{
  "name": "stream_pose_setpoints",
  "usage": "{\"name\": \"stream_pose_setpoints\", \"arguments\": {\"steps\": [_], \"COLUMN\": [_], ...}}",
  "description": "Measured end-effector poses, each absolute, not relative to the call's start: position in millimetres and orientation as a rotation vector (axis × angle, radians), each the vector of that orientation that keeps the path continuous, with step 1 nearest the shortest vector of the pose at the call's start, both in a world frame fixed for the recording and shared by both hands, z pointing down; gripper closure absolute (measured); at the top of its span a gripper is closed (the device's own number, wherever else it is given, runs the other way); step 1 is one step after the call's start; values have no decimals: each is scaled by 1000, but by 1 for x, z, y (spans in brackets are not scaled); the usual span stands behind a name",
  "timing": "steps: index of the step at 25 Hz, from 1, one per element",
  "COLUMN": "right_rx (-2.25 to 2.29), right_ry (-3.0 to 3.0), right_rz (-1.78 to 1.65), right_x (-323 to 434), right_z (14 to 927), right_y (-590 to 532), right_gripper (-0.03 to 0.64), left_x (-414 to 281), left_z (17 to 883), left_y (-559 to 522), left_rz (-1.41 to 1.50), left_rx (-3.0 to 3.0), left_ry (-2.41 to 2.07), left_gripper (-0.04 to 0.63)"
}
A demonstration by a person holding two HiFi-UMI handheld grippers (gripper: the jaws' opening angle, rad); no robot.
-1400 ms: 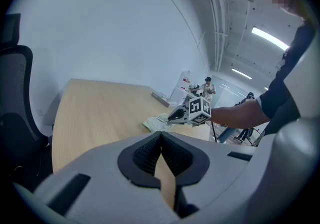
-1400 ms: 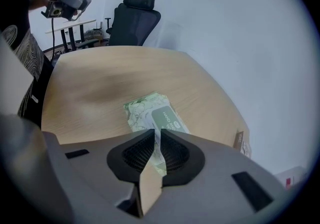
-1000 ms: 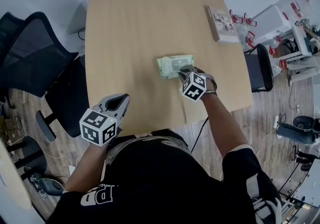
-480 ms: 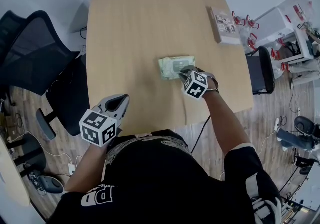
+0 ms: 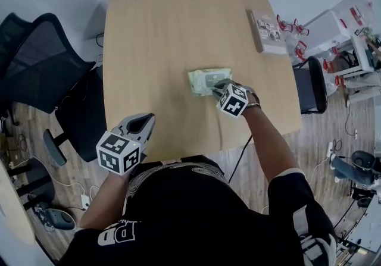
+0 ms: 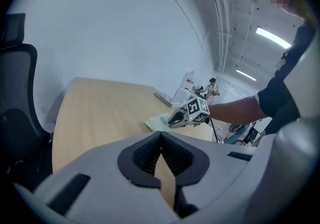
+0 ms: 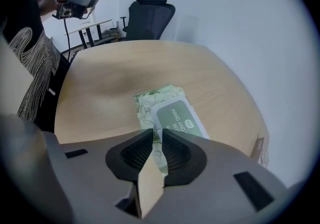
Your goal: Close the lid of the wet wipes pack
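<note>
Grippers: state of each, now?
Left gripper: shut, empty.
Right gripper: partly open, jaws have just been opening; wet wipes pack edge shows between them, not gripped.

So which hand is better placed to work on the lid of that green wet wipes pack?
Right. The right gripper hangs over the green-and-white wet wipes pack, jaws just opened, the pack's edge between them but unpinched. The left gripper sits shut by the light wooden table's near edge, well away.

A pale green, leaf-printed soft-plastic wet wipes pack (image 5: 206, 80) is laid flat on the light wooden table (image 5: 161, 27), a little right of its centre. Its darker green, white-edged label lid (image 7: 181, 118) is pressed flat against the top face.
</note>
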State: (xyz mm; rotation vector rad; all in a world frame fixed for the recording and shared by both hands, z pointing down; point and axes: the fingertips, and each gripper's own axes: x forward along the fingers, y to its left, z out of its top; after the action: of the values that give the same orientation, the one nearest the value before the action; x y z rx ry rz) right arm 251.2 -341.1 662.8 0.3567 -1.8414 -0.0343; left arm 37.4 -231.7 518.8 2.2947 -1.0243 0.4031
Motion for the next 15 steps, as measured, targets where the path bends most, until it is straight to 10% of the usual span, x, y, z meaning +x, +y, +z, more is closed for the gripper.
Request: {"name": "stream_pose_setpoints", "arguments": {"steps": [15], "right_rx": [383], "right_ry": [-1810], "right_rz": [5], "right_x": [249], "right_z": [664], "right_y": [-341], "right_gripper": [557], "left_x": [35], "left_z": [516], "left_y": [-233], "left_rz": [390], "left_rx": [2311], "left_ry": [-1009], "left_gripper": [578]}}
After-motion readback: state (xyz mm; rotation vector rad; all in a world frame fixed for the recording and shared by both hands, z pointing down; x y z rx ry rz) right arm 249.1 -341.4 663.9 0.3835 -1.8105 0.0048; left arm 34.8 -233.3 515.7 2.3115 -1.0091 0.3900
